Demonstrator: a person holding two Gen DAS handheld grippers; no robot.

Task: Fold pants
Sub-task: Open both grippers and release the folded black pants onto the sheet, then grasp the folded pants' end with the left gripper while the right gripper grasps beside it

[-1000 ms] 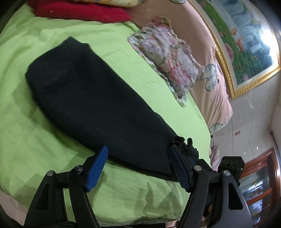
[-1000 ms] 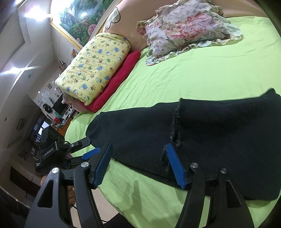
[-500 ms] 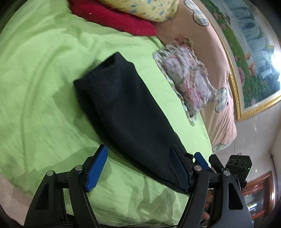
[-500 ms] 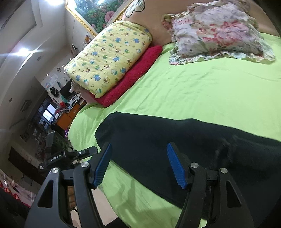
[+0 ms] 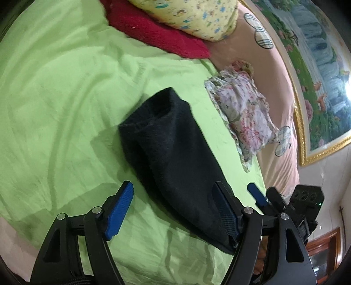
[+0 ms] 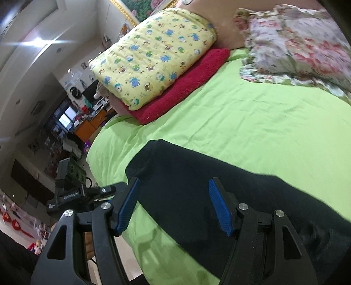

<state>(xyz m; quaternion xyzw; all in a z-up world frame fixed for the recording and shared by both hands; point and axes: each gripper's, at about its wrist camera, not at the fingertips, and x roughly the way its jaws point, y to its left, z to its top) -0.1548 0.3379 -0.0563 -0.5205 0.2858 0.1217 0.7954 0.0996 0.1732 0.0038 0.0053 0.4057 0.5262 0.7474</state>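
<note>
Both grippers stand with their blue-padded fingers spread wide and nothing between them. Seen from its own wrist camera, the left gripper [image 5: 173, 210] hovers over the near edge of the bed; its left pad hangs above bare green sheet [image 5: 54, 92], while its right pad overlaps the near end of the black pants [image 5: 171, 151]. Whether that pad touches the cloth cannot be told. At about 3 o'clock from it, just beyond the pants' near corner, the right gripper [image 5: 255, 195] shows as one blue tip on a black frame.

In the right wrist view, the right gripper [image 6: 174, 206] is poised over the pants [image 6: 219, 182], its span covering one end of the dark fabric; the left gripper's black body [image 6: 72, 188] sits at 9 o'clock, off the bed's edge.

From the grippers outward, the pants lie flat as a long narrow band on the sheet, running toward 12 o'clock in the left view. Beyond them, at 2 o'clock, rests a floral pillow [image 5: 243, 111]; at 12 o'clock a yellow printed pillow [image 5: 197, 15] lies on a red blanket [image 5: 158, 37].
</note>
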